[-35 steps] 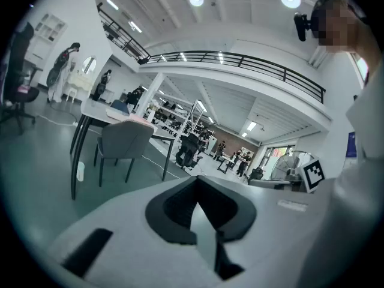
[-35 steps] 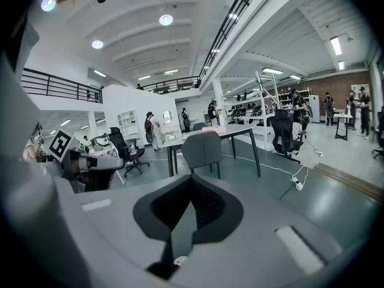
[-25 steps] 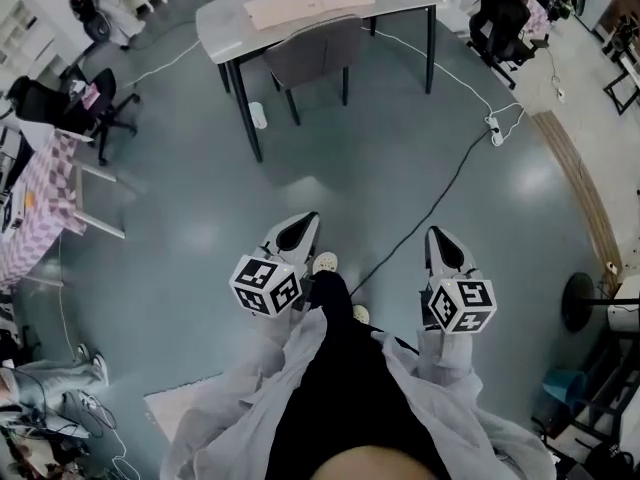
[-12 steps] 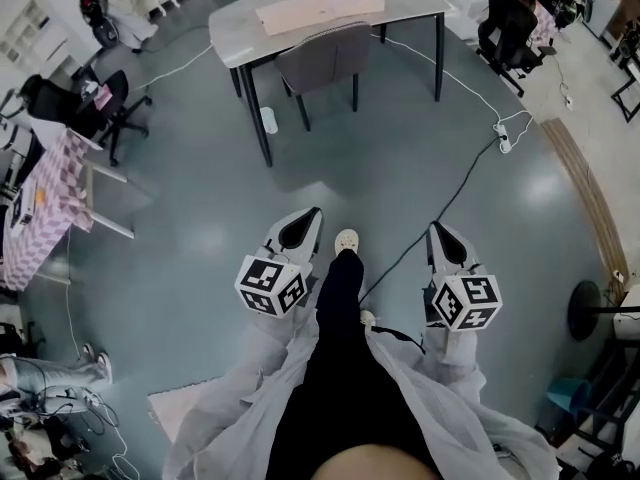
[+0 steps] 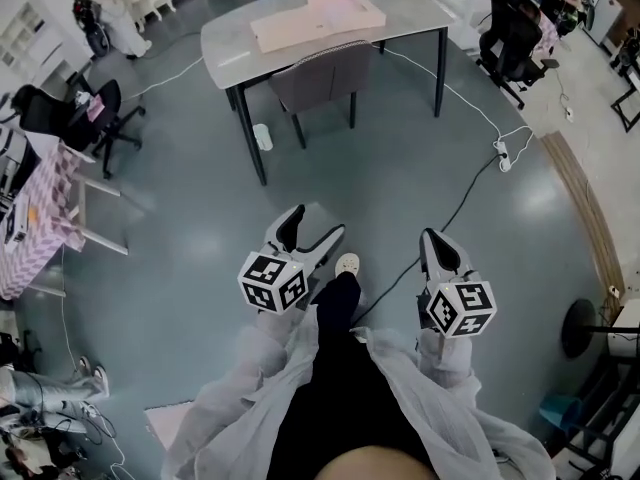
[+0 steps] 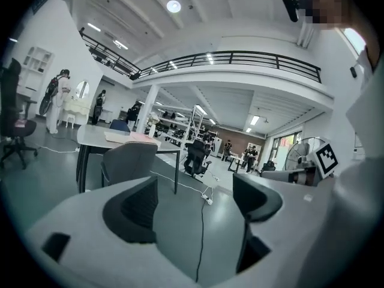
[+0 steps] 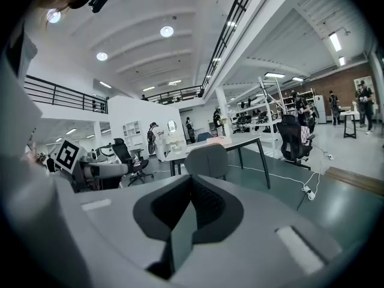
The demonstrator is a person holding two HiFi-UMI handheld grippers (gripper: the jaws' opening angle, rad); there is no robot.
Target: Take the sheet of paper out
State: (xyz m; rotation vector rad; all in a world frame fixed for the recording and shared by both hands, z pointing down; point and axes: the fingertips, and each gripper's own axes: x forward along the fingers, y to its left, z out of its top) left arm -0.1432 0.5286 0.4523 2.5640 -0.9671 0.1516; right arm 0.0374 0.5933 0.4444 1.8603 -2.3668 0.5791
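- Left gripper [image 5: 313, 230]: jaws stand apart, having just been opening. Nothing between them but floor and the far room.
- Right gripper [image 5: 434, 240]: jaws together, pads meeting, nothing clamped.
- Both are held low in front of the person and point toward the far end of the room.
- Target area: grey rounded table [image 5: 225, 40] at the far side, well apart from both grippers.
- On the table lies a pale pink-and-tan flat stack [image 5: 315, 20]. The sheet of paper cannot be picked out from here; my judgement is that it sits in or on that stack.
- Key relation: the stack lies straight ahead of the left gripper, and far and to the left of the right one. Left is the nearer, by a little.
- Long axis of the stack runs left to right along the table, its right end tilted slightly farther away.
- A grey padded chair [image 5: 320, 68] is tucked in at the table's near edge, between the grippers and the stack. The reach will likely have to go over it or round it.
- A black cable [image 5: 455, 188] crosses the floor ahead of the right gripper.
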